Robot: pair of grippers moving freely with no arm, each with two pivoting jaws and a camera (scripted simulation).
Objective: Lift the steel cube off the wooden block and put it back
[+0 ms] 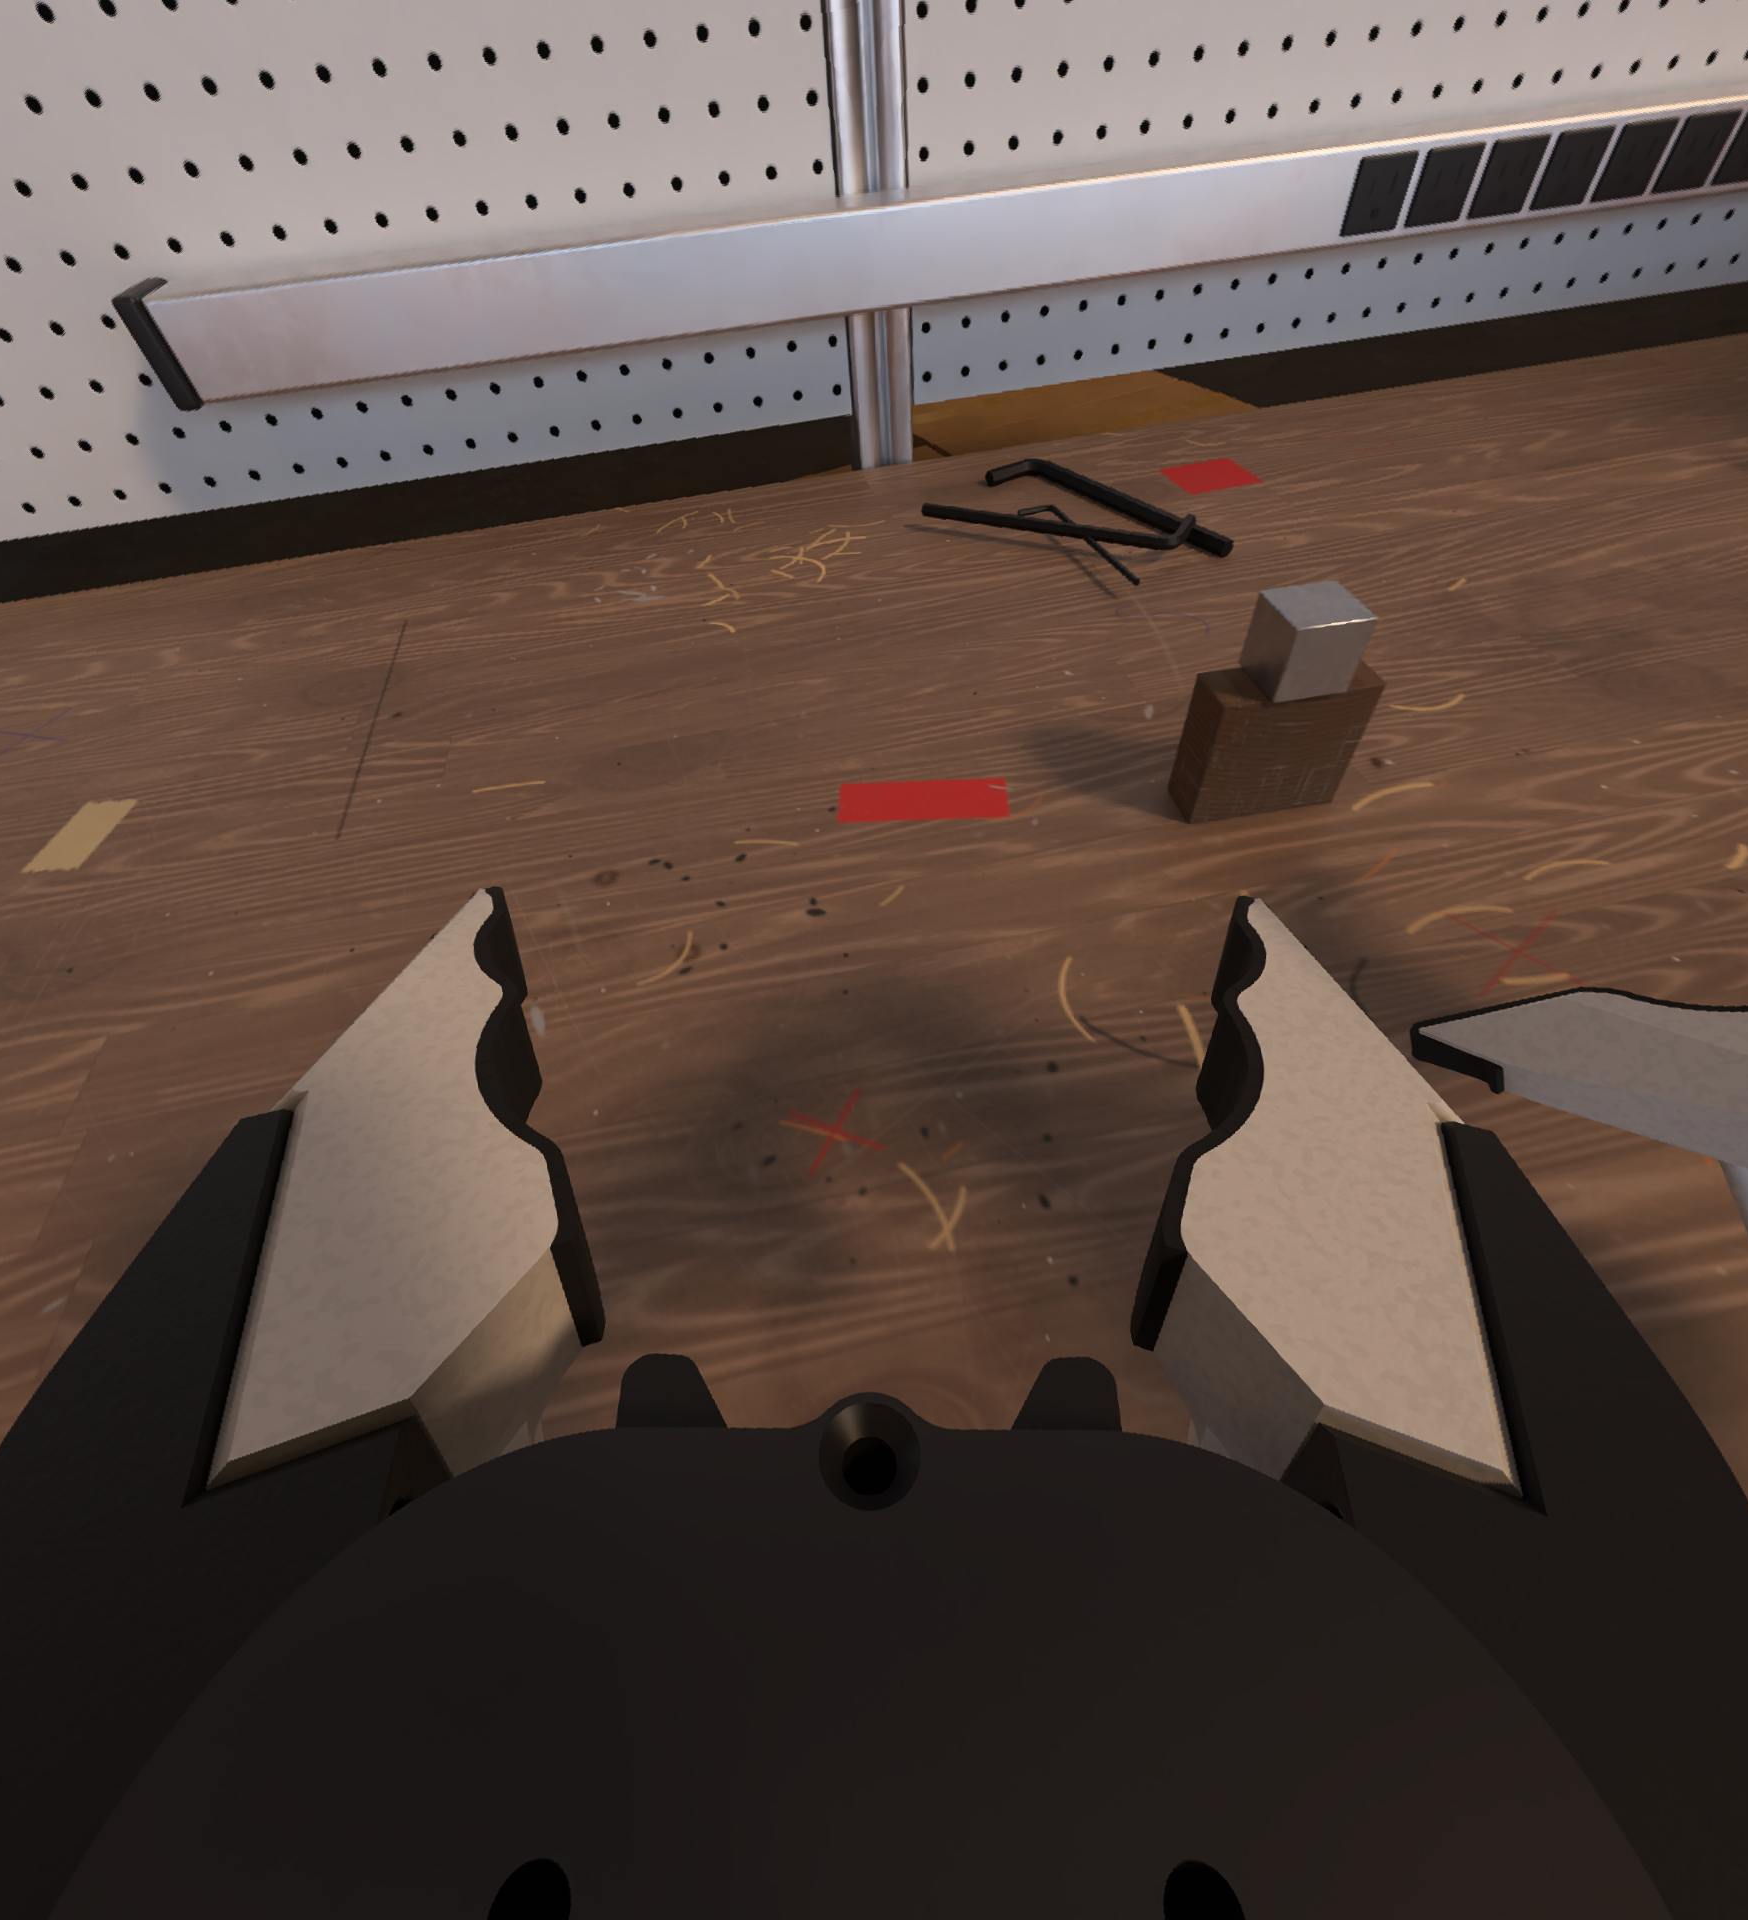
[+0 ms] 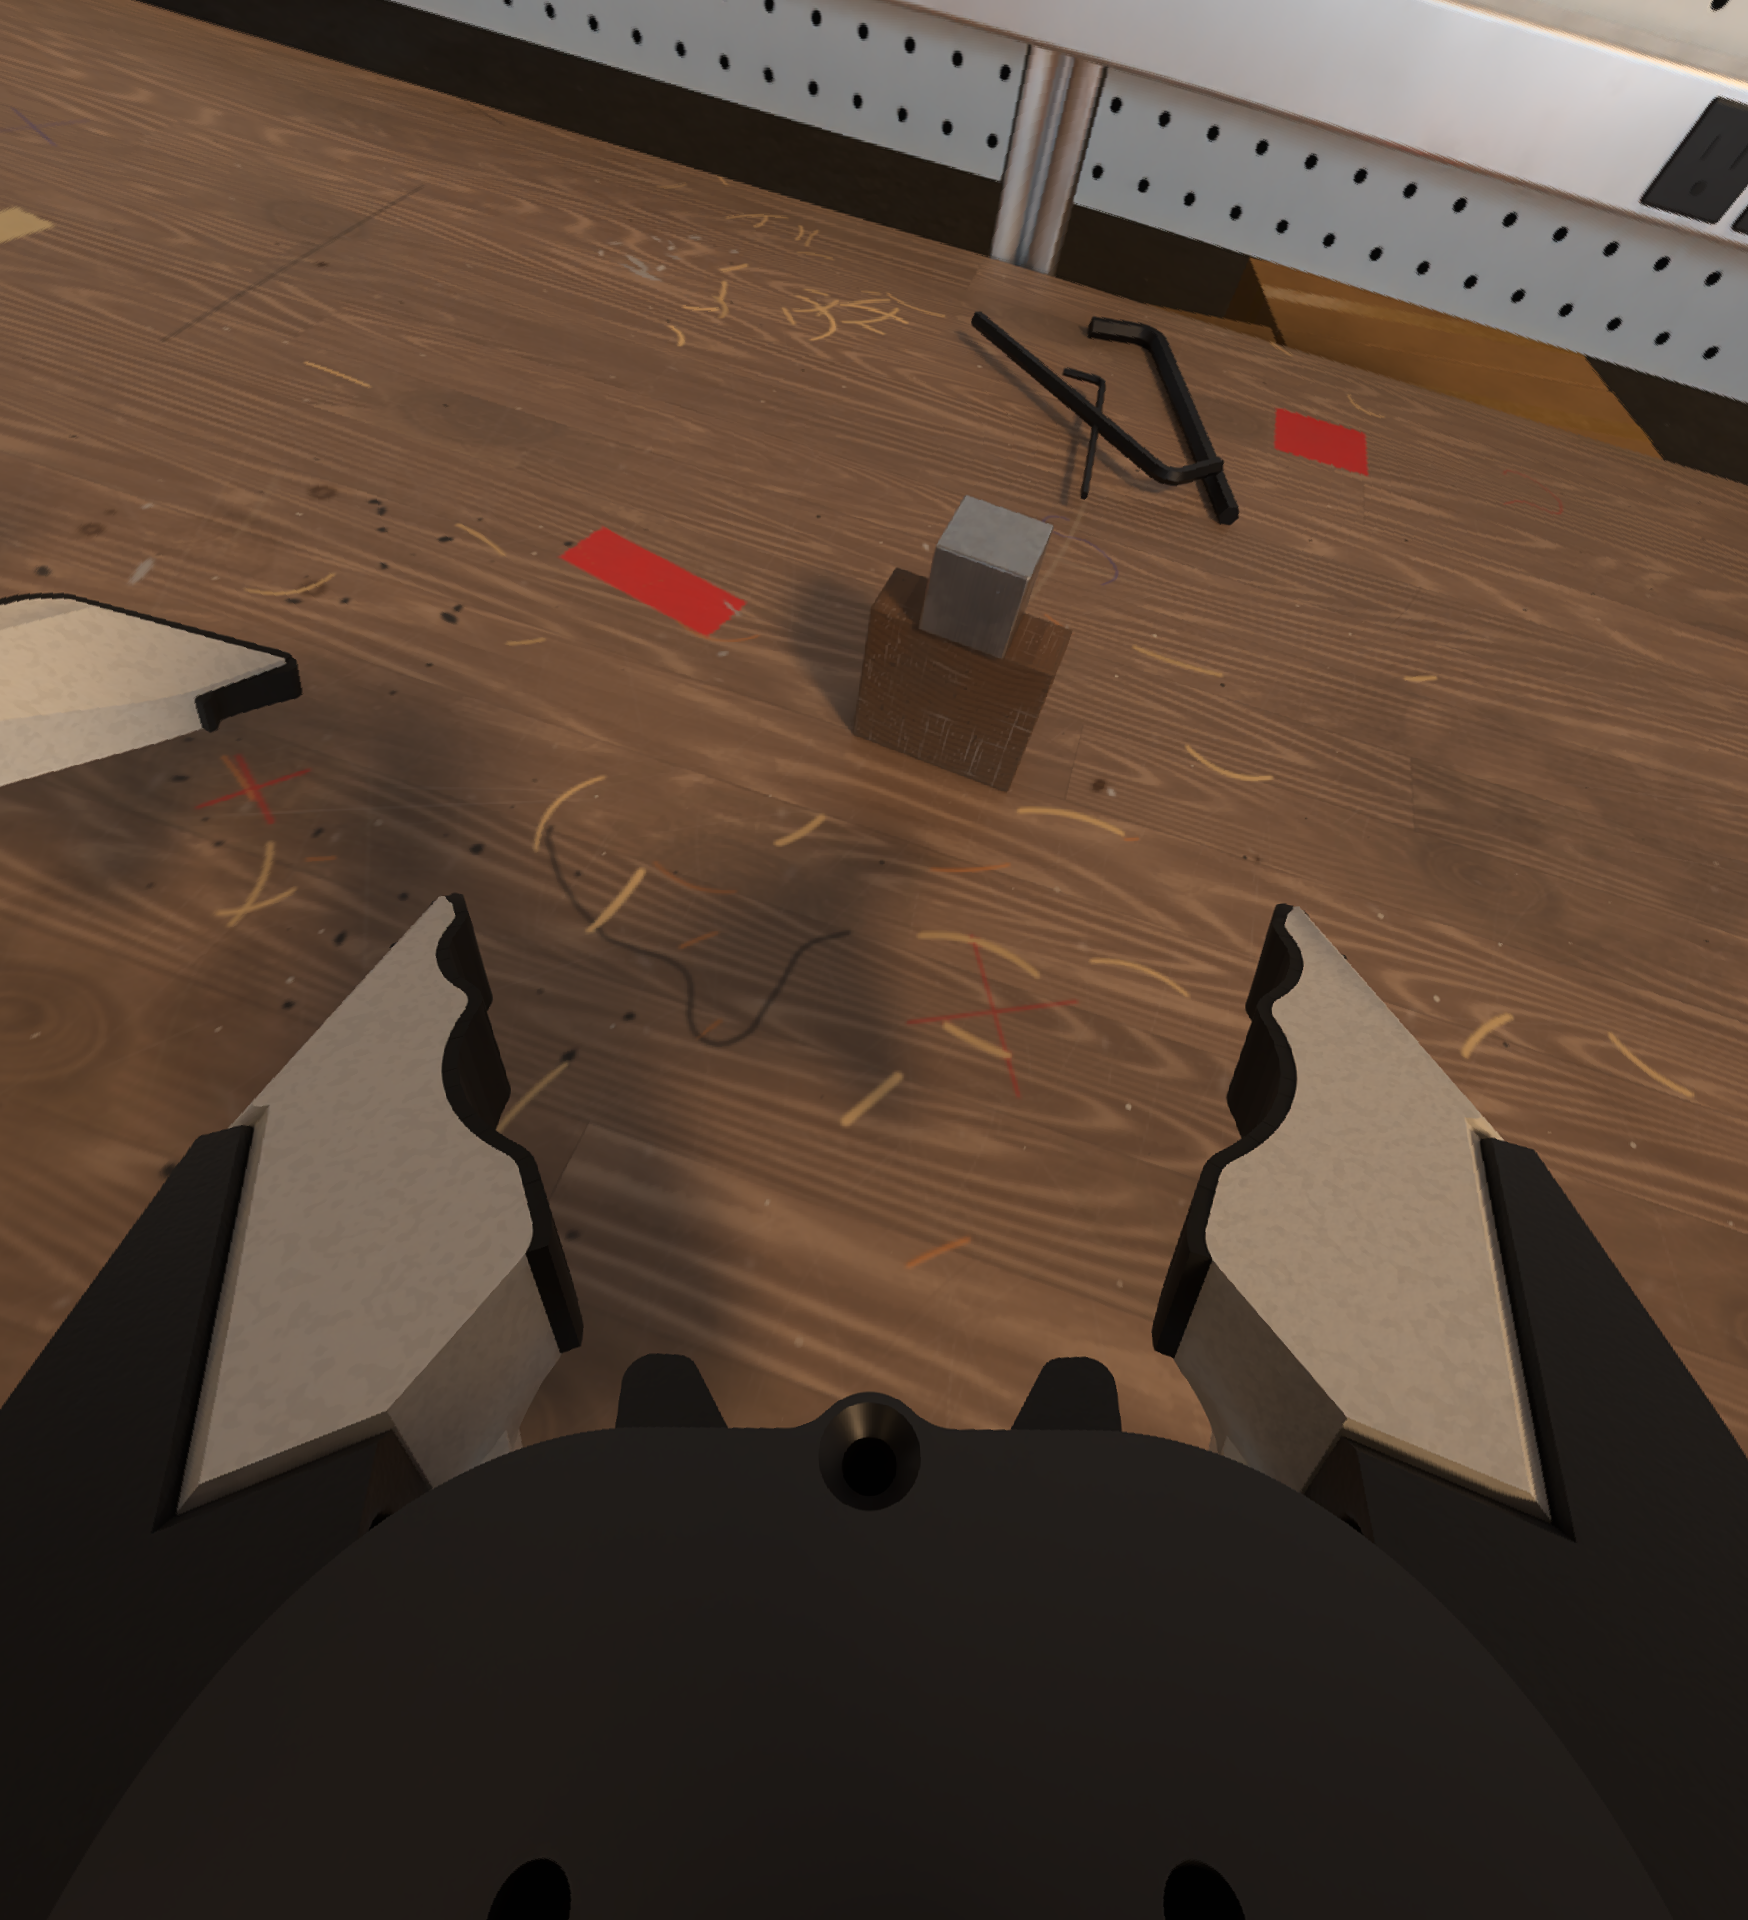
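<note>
A small steel cube (image 1: 1308,641) sits on top of a dark wooden block (image 1: 1265,753) that stands on the wooden workbench. In the right wrist view the cube (image 2: 984,575) and block (image 2: 953,707) lie ahead, slightly right of centre. My left gripper (image 1: 870,904) is open and empty, above the bench, with the block ahead to its right. My right gripper (image 2: 868,909) is open and empty, short of the block. A finger of the right gripper (image 1: 1618,1049) shows at the right edge of the left wrist view; a finger of the left gripper (image 2: 101,665) shows at the left of the right wrist view.
Black hex keys (image 1: 1088,514) (image 2: 1140,416) lie behind the block. Red tape patches (image 1: 924,800) (image 2: 654,580) (image 2: 1320,441) and a tan one (image 1: 80,834) mark the bench. A pegboard wall (image 1: 382,208), metal shelf (image 1: 849,270), post (image 1: 880,395) and black outlet strip (image 1: 1576,177) close the back.
</note>
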